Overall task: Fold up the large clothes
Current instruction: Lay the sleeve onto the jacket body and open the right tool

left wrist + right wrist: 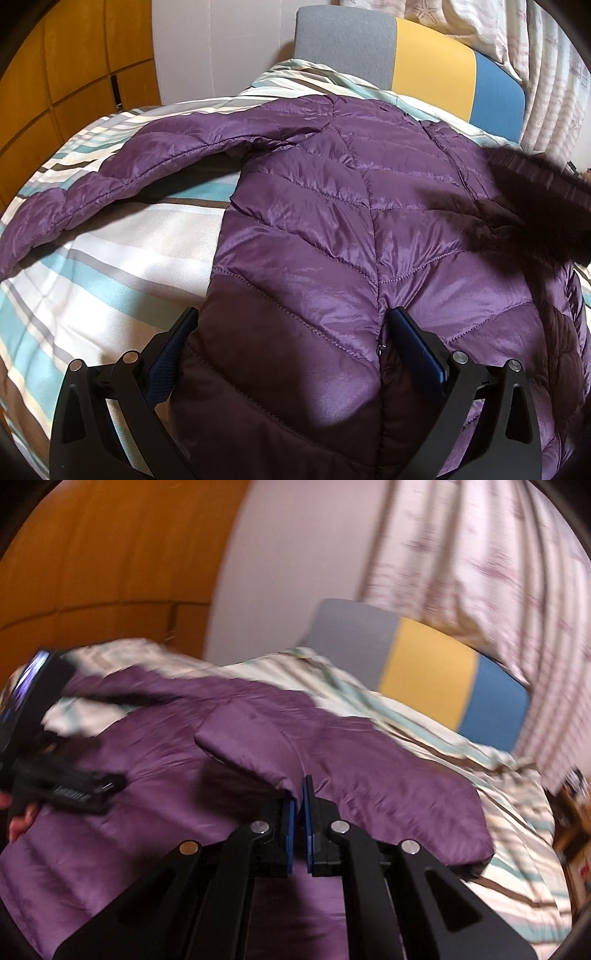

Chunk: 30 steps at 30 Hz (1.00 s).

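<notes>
A purple quilted down jacket (332,206) lies spread on a striped bed (110,266). Its left sleeve (122,173) stretches out to the left. A dark fur trim (517,214) lies over its right side. My left gripper (291,321) is open, its fingers apart over the jacket's lower hem. In the right wrist view my right gripper (298,797) is shut on a fold of the jacket's right sleeve (332,753), lifted over the body. The left gripper's body (66,782) and the holding hand show at the left there.
A grey, yellow and blue headboard (424,62) stands at the far end of the bed. Patterned curtains (480,572) hang behind it on the right. Orange wooden cabinets (74,66) line the left wall. Striped bedding (517,812) lies around the jacket.
</notes>
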{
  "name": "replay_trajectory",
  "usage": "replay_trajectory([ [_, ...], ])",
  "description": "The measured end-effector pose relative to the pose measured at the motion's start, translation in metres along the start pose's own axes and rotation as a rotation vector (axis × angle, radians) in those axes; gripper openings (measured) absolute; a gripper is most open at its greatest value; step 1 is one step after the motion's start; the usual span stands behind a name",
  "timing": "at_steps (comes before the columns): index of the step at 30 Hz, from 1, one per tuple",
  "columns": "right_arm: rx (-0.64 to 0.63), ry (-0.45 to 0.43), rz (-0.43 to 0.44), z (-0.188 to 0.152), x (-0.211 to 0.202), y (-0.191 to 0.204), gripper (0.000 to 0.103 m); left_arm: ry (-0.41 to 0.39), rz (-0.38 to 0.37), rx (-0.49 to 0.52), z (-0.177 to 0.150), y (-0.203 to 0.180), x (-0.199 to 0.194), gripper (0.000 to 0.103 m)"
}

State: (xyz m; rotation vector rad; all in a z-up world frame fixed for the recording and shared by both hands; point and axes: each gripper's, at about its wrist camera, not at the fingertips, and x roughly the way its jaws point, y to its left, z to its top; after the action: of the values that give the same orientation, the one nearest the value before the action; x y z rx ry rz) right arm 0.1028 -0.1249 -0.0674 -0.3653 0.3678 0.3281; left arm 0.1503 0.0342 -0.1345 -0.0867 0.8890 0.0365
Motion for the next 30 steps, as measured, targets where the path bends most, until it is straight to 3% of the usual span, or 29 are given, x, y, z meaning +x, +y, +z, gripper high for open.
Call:
replay_trajectory([
  [9,-0.212,0.081,0.169,-0.019,0.032,0.064,0.004,-0.023,-0.013,-0.044,-0.001,0.007,-0.004,0.1],
  [15,-0.256,0.172,0.213,-0.03,0.059,0.08,0.007,-0.026,-0.024,-0.067,-0.001,0.012,-0.005,0.1],
  [18,-0.255,0.175,0.206,-0.033,0.063,0.078,0.008,-0.029,-0.004,-0.103,-0.001,0.018,-0.011,0.1],
  [20,-0.258,0.159,0.206,-0.033,0.059,0.077,0.015,-0.035,0.024,-0.157,0.001,0.027,-0.02,0.1],
  [22,-0.25,0.114,0.214,-0.031,0.05,0.072,0.047,-0.051,0.013,-0.197,0.004,0.032,-0.03,0.1],
  [23,-0.239,0.084,0.216,-0.03,0.043,0.068,0.052,-0.06,0.003,-0.209,0.006,0.032,-0.036,0.1],
  [26,-0.184,0.034,0.204,-0.025,0.027,0.053,0.054,-0.117,-0.041,-0.219,0.017,0.025,-0.054,0.1],
  [28,-0.127,0.004,0.163,-0.021,0.021,0.039,0.061,-0.125,-0.063,-0.181,0.028,0.009,-0.058,0.1],
  [30,-0.04,-0.017,0.128,-0.018,0.014,0.019,0.062,-0.109,-0.079,-0.115,0.038,-0.014,-0.053,0.1],
])
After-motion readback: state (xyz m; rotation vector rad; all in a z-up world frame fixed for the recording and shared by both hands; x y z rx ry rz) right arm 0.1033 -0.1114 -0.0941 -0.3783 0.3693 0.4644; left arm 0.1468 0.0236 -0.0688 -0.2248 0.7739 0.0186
